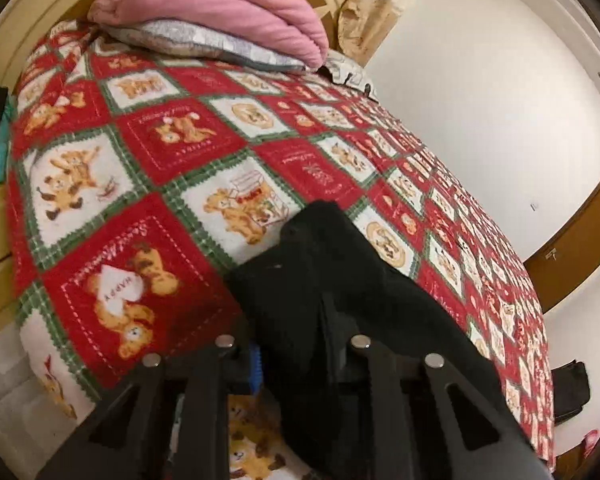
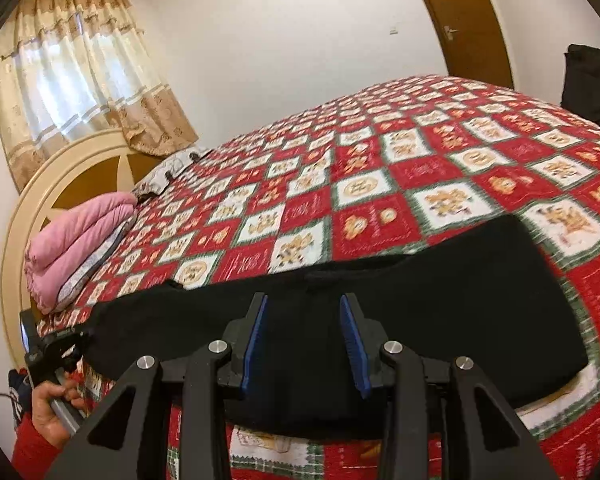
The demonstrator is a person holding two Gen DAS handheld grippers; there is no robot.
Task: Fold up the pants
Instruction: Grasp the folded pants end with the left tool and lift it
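Black pants [image 2: 380,308] lay on the bed [image 2: 440,168], near its front edge, long axis running left to right across the right wrist view. Left hand-held gripper [image 1: 296,320] was clamped on one end of the pants; cloth bunched between its fingers and draped over the right one. In the right wrist view that same gripper sat at the pants' far left end, held by a hand [image 2: 54,404] in a red sleeve. Right hand-held gripper [image 2: 304,344] hovered over the middle of the pants, blue pads [image 2: 256,340] apart, nothing pinched. Judged: left is at the end, so the fold likely goes along the long axis toward the right end. Writing: "HAPPY" on a blanket [image 1: 160,160] heart patch; other script too blurred to read. No brands.
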